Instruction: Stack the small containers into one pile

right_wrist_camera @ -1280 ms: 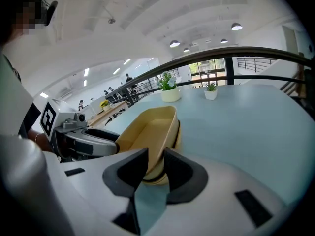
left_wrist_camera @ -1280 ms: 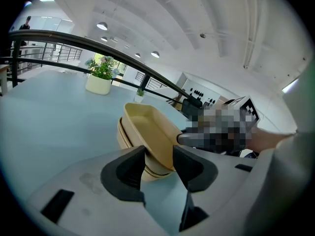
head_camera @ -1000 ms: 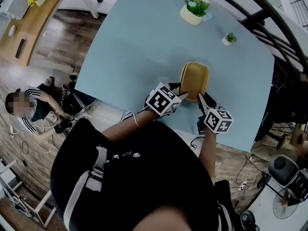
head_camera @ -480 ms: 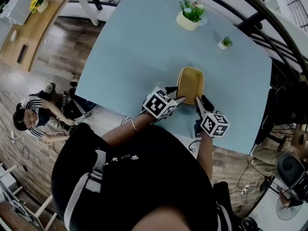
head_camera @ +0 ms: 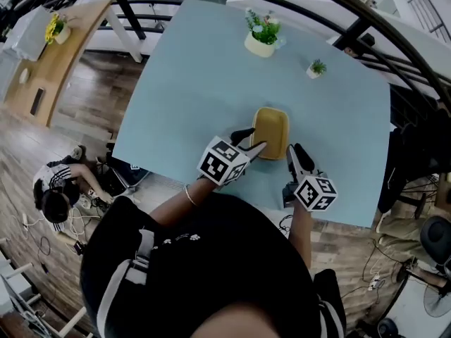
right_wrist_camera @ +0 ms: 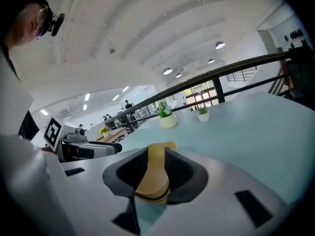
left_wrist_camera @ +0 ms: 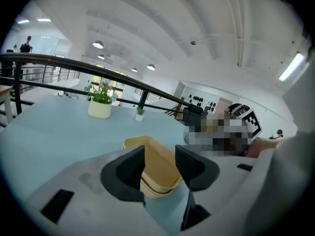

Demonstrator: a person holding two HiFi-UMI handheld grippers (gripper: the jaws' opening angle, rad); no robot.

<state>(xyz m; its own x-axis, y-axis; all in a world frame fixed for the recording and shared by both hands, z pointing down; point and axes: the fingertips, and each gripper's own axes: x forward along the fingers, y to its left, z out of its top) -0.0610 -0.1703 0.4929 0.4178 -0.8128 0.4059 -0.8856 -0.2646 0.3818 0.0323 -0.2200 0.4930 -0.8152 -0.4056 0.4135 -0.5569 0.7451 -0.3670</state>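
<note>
as the head view shows it, the yellow containers (head_camera: 270, 132) sit nested in one pile on the blue worktop (head_camera: 197, 76), toward its near side, so i judge the stacking done. the left tongs (head_camera: 250, 141) hang just beside the near left corner of the pile. the right tongs (head_camera: 295, 152) are just beside its near right side. from here i cannot tell if either one touches it.

in the left gripper view the jaws stand wide apart, and they have just been opening. the pile shows between them with no pad pressing on it. two rims are seen, one inside the other.

in the right gripper view the jaws leave only a narrow gap, so they are not closed. the side of the pile is seen through the gap, and it is not squeezed as far as i can judge.

the danger now is in the leaving: a jaw tip that catches the rim could tip the upper container out, or push the light pile along the worktop.
</note>
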